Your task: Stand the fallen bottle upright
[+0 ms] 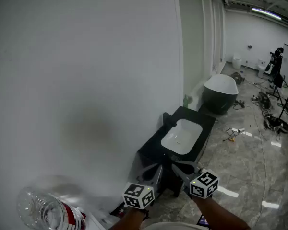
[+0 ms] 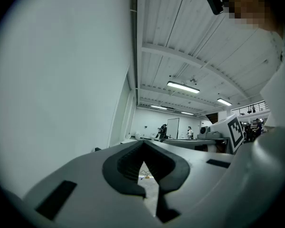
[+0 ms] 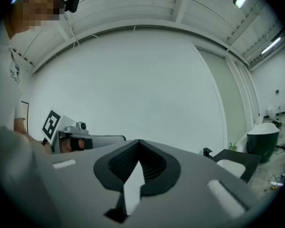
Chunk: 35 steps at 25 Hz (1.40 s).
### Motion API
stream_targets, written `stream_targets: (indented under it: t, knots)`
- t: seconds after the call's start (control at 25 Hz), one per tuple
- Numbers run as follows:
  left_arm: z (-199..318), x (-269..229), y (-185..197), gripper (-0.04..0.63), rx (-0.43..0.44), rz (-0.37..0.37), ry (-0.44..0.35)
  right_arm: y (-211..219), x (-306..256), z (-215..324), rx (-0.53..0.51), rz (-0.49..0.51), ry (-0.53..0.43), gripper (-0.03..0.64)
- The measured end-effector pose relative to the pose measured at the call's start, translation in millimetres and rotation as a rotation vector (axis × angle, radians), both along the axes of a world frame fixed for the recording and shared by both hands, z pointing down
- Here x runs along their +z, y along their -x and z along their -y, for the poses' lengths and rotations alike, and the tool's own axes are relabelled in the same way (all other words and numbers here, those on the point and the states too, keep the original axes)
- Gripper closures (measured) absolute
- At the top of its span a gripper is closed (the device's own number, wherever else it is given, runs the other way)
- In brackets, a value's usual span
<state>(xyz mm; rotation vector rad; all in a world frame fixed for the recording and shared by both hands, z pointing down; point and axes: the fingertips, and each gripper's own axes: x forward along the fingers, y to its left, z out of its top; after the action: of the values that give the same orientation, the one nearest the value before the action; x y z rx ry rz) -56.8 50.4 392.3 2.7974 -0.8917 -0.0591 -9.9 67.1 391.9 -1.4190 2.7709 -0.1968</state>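
Observation:
A clear plastic bottle (image 1: 43, 210) with a red label lies on its side at the bottom left of the head view, blurred and close to the camera. My left gripper (image 1: 151, 171) and right gripper (image 1: 176, 166) are held side by side at the bottom centre, to the right of the bottle and apart from it, both pointing level. In the left gripper view the left gripper (image 2: 143, 148) is shut with nothing between its jaws. The right gripper (image 3: 138, 146) is shut and empty too. The bottle appears in neither gripper view.
A white wall (image 1: 86, 80) fills the left. Ahead stands a black vanity (image 1: 201, 116) with a white basin, a small green bottle (image 1: 187, 99) at its far end, then a dark bathtub (image 1: 223, 92). Cables and stands (image 1: 273, 121) lie on the marble floor at right.

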Motion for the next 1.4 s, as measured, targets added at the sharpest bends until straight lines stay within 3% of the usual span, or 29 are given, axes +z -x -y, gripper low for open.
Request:
stream_targets:
  t: [0.64,1.12,1.4]
  knots:
    - [5,6,-22,0.589,-0.005,0.004,0.018,-23,10,4,-0.013,0.011,0.021,0.617]
    - [13,40,-59,0.589,-0.134,0.003,0.066,-78,60,18,-0.123,-0.037,0.163,0.598]
    - [39,67,-78,0.589,-0.162,0.048,0.1,-96,89,54,-0.168,-0.067,0.218,0.571]
